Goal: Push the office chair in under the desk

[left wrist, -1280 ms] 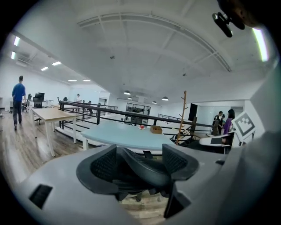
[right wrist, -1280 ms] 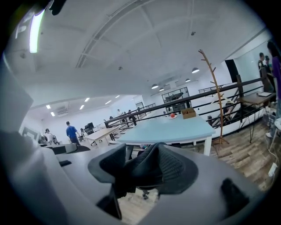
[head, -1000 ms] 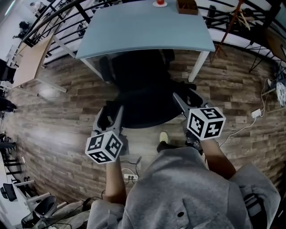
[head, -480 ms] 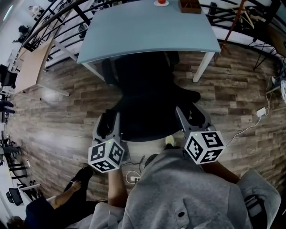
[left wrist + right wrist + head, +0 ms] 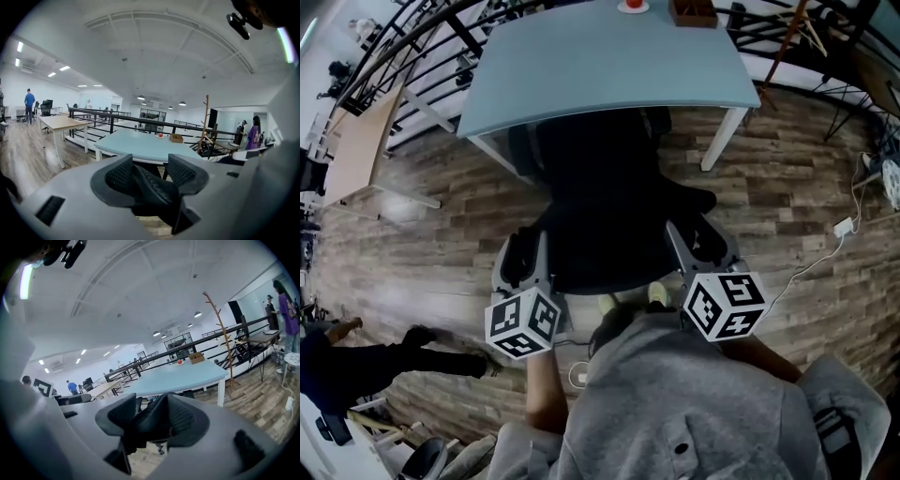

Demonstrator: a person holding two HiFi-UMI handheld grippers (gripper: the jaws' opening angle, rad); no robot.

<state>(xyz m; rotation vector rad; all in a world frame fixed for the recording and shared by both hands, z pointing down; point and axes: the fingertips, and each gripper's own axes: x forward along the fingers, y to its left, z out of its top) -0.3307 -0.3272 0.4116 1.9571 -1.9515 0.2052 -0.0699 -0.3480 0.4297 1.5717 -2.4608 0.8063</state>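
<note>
The black office chair stands with its seat partly under the pale blue desk, its backrest toward me. My left gripper is on the backrest's left edge and my right gripper on its right edge. In the left gripper view the black mesh edge of the chair fills the gap of the gripper, whose jaws have just been closing onto it. In the right gripper view the chair's edge sits pressed inside the right gripper. The desk lies just beyond.
A red object and a brown box sit at the desk's far edge. Black railings run behind it, with a wooden coat stand. Cables and a plug lie on the floor at right. A person walks at lower left.
Both grippers and the chair have moved a little toward the desk. The left jaws have narrowed on the backrest edge. A person has walked across the lower left.
</note>
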